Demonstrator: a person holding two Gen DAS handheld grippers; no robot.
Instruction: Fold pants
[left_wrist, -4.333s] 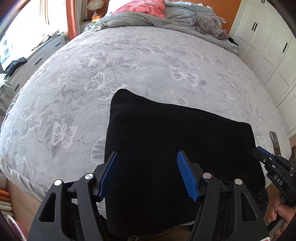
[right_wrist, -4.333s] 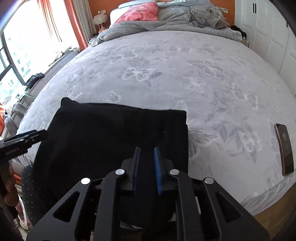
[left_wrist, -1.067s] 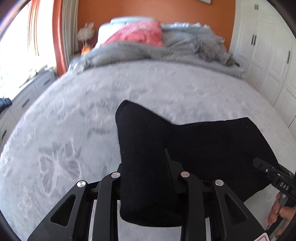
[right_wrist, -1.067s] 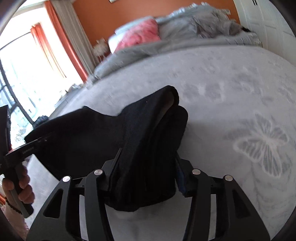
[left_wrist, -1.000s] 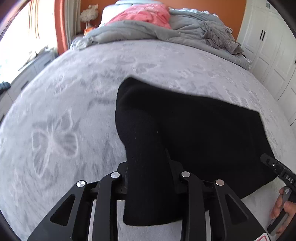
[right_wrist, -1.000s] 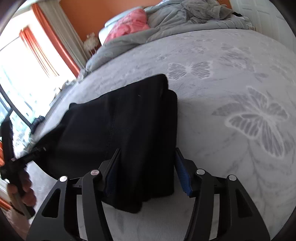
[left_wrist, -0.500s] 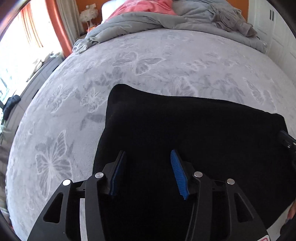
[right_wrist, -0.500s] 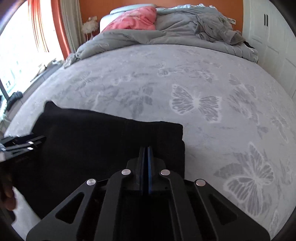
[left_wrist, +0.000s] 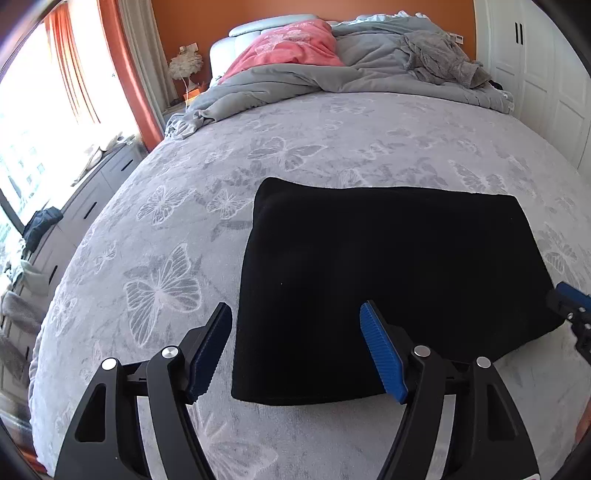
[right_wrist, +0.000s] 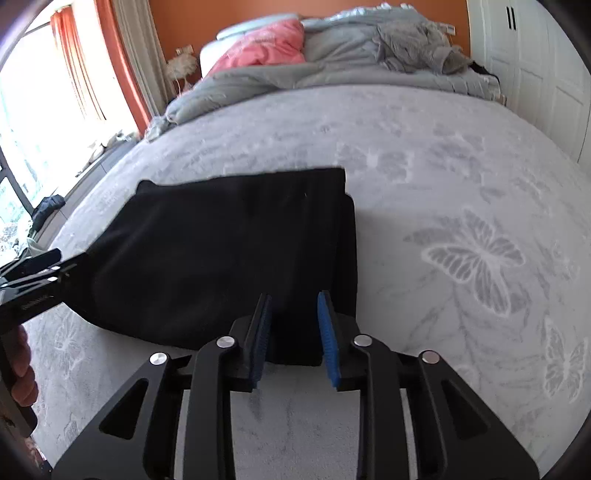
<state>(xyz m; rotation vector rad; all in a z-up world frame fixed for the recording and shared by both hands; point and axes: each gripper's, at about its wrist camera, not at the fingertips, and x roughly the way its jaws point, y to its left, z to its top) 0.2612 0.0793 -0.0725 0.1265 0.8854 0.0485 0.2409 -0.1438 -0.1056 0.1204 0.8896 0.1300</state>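
Both releases done: half a second ago my right hand-held gripper (right_wrist: 293, 334) was clenched shut, now its jaws stand apart with nothing between them; the left hand-held gripper (left_wrist: 295, 347) is spread wide, empty, and has backed off toward 6 o'clock. A second ago both were carrying the cloth mid-fold. The black knit pants (left_wrist: 384, 277) now lie flat as a compact rectangle on the grey butterfly-print bed cover (left_wrist: 166, 236), folded edge at 3 o'clock in the right view. I judge the fold essentially finished. Can't tell layer count or hem alignment: the black fabric swallows detail, and the right view is motion-blurred.
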